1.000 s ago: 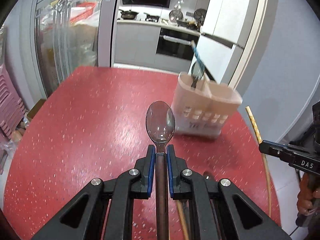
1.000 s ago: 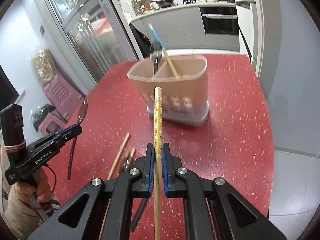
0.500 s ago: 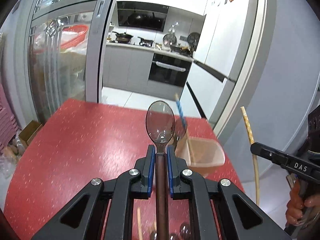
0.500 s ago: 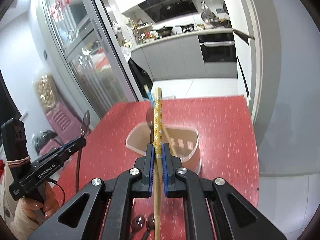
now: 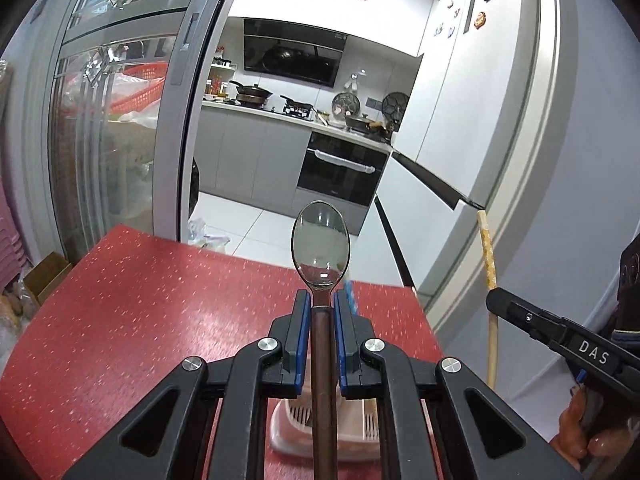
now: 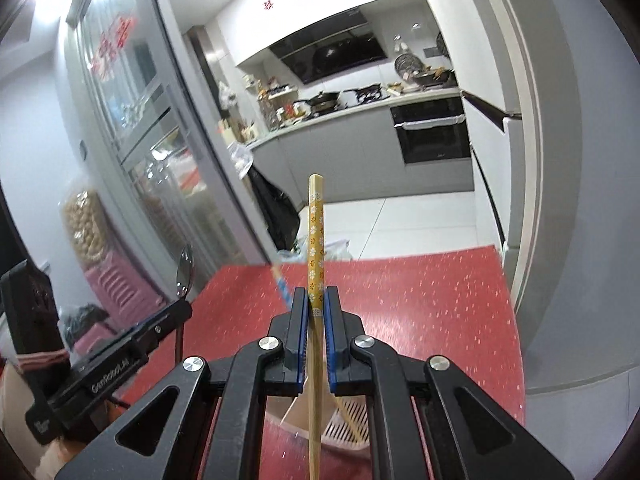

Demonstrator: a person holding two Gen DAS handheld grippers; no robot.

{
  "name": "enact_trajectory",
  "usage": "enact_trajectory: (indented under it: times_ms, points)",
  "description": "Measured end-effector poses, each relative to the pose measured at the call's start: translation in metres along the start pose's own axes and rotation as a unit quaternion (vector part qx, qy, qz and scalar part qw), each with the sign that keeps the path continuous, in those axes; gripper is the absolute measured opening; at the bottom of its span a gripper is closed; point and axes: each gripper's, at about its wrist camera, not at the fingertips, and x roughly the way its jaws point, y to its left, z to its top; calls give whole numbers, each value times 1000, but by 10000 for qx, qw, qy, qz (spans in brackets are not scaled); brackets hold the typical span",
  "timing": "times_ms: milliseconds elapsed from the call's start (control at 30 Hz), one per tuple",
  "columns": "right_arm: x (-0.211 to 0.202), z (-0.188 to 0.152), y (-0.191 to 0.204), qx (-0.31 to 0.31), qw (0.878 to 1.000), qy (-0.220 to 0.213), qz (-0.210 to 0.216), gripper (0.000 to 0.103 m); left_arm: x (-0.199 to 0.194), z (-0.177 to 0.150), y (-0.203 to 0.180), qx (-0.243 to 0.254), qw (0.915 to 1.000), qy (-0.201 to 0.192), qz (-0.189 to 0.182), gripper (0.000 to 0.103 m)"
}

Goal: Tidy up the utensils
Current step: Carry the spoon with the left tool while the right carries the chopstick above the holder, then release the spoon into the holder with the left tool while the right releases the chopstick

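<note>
1. Grippers: two. Your left gripper (image 5: 321,312) is clamped on one spoon (image 5: 321,252), its bowl pointing up past the blue pads.
2. Your right gripper (image 6: 316,312) is pinched tight on one chopstick (image 6: 316,248) with a flowered yellow top.
3. Holders: one pale plastic utensil holder (image 5: 296,428) stands on the red table (image 5: 140,320), showing low down under both grippers. A blue striped handle (image 6: 283,286) rises out of it, and one plain chopstick (image 6: 350,420) leans inside.
4. Each gripper shows at the edge of the other's view, held in your hand (image 5: 592,440).
5. Compared with a second ago, both grippers sit higher and nearer the holder. It has dropped from the middle of each view to the bottom edge, and the loose utensils on the table are gone from sight.
</note>
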Motion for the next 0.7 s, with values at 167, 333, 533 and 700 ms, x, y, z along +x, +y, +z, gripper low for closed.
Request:
enact_trajectory:
  times_ms: [167,333,533,700]
  points:
    - [16,12,-3,-24,9991,-389,-145,8,24,5,-6,81,9998,-155,84,37]
    - [29,22,3,-228,9968,-727,-229,8,41,8,-6,90,9994,-320,115,37]
    - [53,13,12,-725,9917,-964,-441,8,56,-2,-4,167,9984,-491,232,37]
    - [67,-5,8,-919,9890,-977,-619,8,63,-13,-6,298,9978,-519,302,37]
